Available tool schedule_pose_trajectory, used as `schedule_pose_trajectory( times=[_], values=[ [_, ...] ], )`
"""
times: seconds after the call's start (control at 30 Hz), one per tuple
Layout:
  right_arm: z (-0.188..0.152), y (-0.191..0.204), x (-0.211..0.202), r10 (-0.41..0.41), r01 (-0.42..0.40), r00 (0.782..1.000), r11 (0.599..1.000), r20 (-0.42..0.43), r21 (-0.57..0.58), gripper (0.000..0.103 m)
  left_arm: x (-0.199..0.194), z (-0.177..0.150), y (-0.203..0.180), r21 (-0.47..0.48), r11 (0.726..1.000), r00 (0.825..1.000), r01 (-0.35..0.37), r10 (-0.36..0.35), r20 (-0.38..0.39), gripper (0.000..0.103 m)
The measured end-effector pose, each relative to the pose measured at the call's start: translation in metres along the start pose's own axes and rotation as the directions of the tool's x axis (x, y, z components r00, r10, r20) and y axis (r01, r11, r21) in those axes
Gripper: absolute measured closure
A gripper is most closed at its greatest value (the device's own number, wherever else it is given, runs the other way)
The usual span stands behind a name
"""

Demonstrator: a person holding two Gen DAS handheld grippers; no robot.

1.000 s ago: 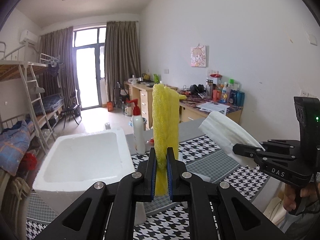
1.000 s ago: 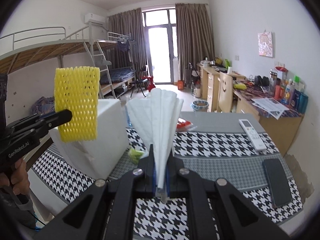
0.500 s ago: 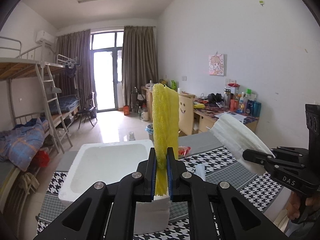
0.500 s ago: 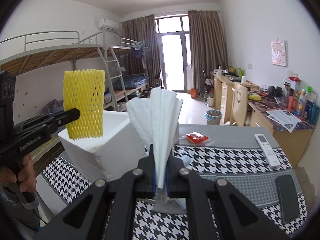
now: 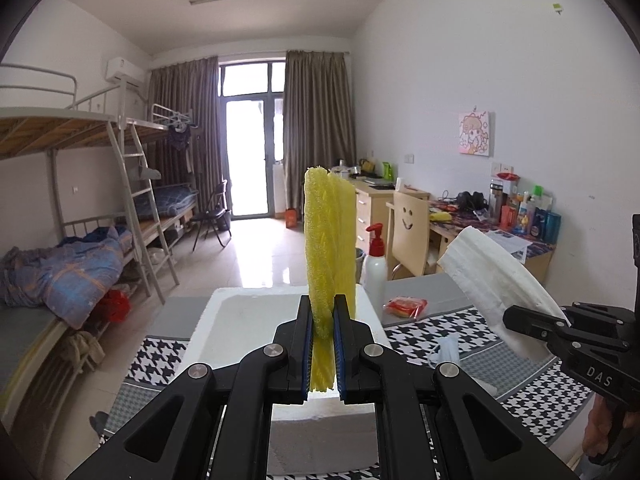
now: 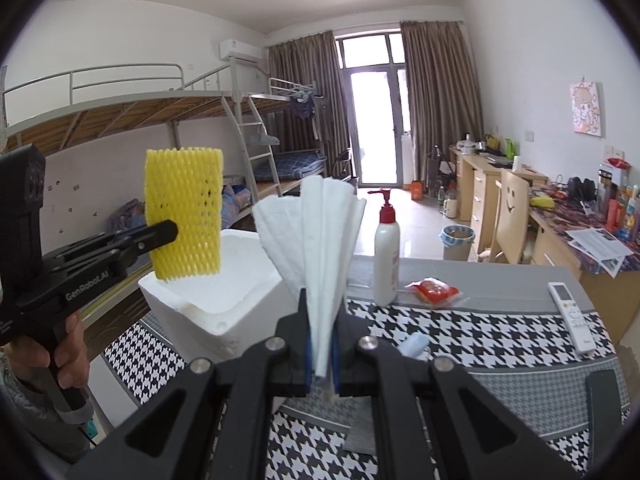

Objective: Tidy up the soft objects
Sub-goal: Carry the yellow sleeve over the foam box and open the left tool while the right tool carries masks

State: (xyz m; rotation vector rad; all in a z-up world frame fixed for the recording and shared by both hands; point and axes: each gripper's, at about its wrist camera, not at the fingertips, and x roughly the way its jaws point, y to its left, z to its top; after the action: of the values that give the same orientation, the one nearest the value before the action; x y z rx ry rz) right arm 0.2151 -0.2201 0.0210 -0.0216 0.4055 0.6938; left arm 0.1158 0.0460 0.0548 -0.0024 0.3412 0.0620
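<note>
My left gripper (image 5: 323, 312) is shut on a yellow foam net sleeve (image 5: 330, 240), held upright above the near rim of a white foam box (image 5: 248, 324). The sleeve (image 6: 184, 212) and the box (image 6: 216, 288) also show at the left of the right wrist view. My right gripper (image 6: 320, 312) is shut on a folded white tissue (image 6: 320, 232) that fans out upward, held above the table to the right of the box. The tissue (image 5: 492, 276) also shows at the right of the left wrist view.
A houndstooth cloth (image 6: 480, 332) covers the table. On it stand a white pump bottle (image 6: 386, 264), a red packet (image 6: 434, 290), a white remote (image 6: 570, 316), a dark phone (image 6: 604, 404) and a small light blue item (image 6: 416, 344). Bunk beds stand left, desks right.
Both grippers have risen and tilted up, still holding their items. The left gripper has moved over the box's near rim. The pump bottle has come into the right wrist view.
</note>
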Motion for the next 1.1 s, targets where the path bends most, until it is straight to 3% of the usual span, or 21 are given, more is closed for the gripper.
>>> schedule_pose_trajectory(
  times=[0.4,0.43,0.5,0.57,0.77,1.1],
  values=[
    [0.002,0.006,0.012,0.003,-0.003,1.0,1.0,-0.024,-0.017,0.093,0.027,-0.002,0.014,-0.029,0.999,0.998,-0.04,0.039,-0.053,0.091],
    [0.002,0.007,0.013,0.002,-0.002,1.0,1.0,-0.027,-0.018,0.093,0.03,-0.003,0.016,-0.03,0.999,0.997,-0.04,0.038,-0.064,0.088],
    [0.003,0.008,0.015,0.0,0.0,1.0,1.0,-0.03,-0.018,0.093,0.032,-0.004,0.019,-0.041,0.998,0.996,-0.045,0.042,-0.073,0.069],
    [0.004,0.01,0.016,-0.002,0.001,0.999,1.0,-0.032,-0.021,0.093,0.029,-0.006,0.021,-0.048,0.998,0.997,-0.048,0.045,-0.059,0.033],
    [0.008,0.015,0.02,-0.001,0.0,0.999,0.999,-0.037,-0.033,0.093,0.018,-0.004,0.028,-0.066,0.996,0.998,-0.055,0.054,-0.02,0.016],
    [0.019,0.024,0.029,0.023,-0.024,0.999,0.999,-0.033,-0.037,0.093,0.002,0.001,0.04,-0.065,0.994,0.996,-0.083,0.084,0.02,0.005]
  ],
)
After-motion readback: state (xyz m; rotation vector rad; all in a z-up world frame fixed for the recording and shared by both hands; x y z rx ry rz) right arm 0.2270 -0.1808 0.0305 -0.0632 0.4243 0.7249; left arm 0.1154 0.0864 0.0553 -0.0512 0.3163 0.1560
